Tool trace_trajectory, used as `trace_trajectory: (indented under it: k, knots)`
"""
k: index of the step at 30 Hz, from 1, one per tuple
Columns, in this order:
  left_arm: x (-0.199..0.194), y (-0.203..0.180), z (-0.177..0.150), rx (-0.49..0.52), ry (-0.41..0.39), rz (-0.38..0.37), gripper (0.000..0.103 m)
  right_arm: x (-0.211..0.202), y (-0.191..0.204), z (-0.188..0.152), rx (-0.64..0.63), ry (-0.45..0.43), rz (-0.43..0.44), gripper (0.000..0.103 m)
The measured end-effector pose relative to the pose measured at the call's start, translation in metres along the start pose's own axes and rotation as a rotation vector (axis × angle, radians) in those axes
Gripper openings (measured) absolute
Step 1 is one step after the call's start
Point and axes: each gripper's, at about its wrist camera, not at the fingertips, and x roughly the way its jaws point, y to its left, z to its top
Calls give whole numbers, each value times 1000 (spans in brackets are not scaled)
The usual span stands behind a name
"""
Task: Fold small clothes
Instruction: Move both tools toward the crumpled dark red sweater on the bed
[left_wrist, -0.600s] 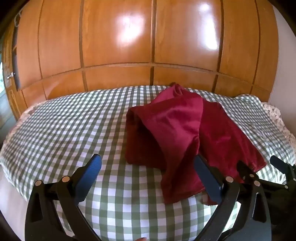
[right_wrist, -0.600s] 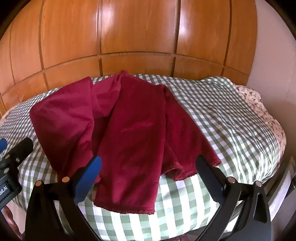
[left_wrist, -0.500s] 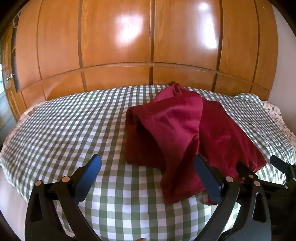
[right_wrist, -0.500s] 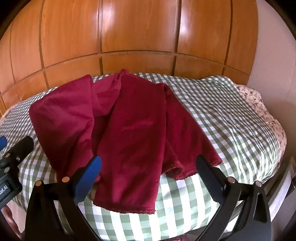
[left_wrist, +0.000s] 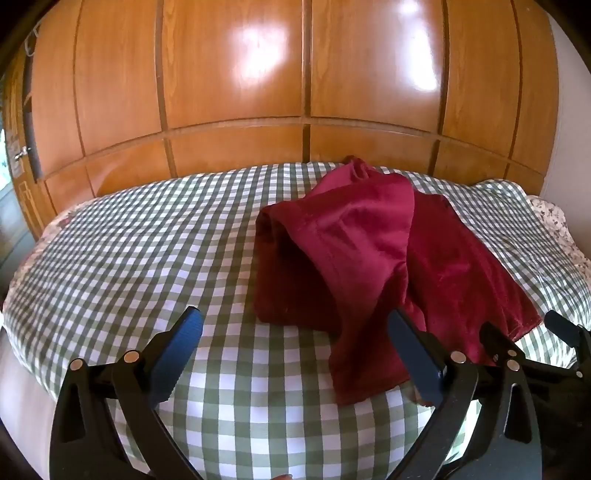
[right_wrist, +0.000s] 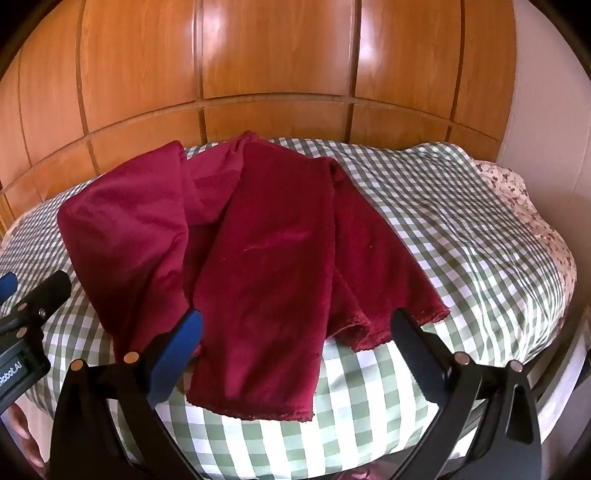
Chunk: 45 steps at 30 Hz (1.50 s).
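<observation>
Left wrist view: left tongs (left_wrist: 295, 354) wide open, empty; red garment (left_wrist: 373, 266) on the bed (left_wrist: 129, 258), ahead-right. Right wrist view: right tongs (right_wrist: 295, 354) wide open, empty, garment's near hem between them, long axis running away; right nearer.

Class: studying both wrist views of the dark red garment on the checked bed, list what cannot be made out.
- Right wrist view: the garment's near left edge, behind the right gripper's finger.
- Left wrist view: its near right hem, behind the left gripper.
- Both views: the underside and garment type, hidden by folds.
- Bed's near edge, cut off.
</observation>
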Motion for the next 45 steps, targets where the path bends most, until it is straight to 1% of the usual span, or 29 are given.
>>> trace_trajectory:
  k: [6, 11, 16, 19, 27, 35, 45]
  knots:
    - [2, 2, 0, -9, 9, -5, 99, -4, -3, -6, 10, 11, 21, 101]
    - [4, 4, 1, -14, 13, -6, 99, -15, -8, -19, 25, 20, 78, 101]
    - [4, 5, 1, -26, 12, -4, 99, -29, -12, -33, 38, 34, 204, 101]
    - [4, 7, 1, -38, 9, -14, 99, -34, -18, -36, 64, 24, 245, 101]
    - [5, 7, 1, -37, 13, -25, 99, -32, -12, -36, 44, 36, 240, 101]
    - [9, 4, 1, -26, 39, -26, 99, -21, -23, -35, 82, 58, 213, 101]
    - [16, 2, 4, -24, 52, -28, 99, -16, -26, -33, 82, 63, 199, 101]
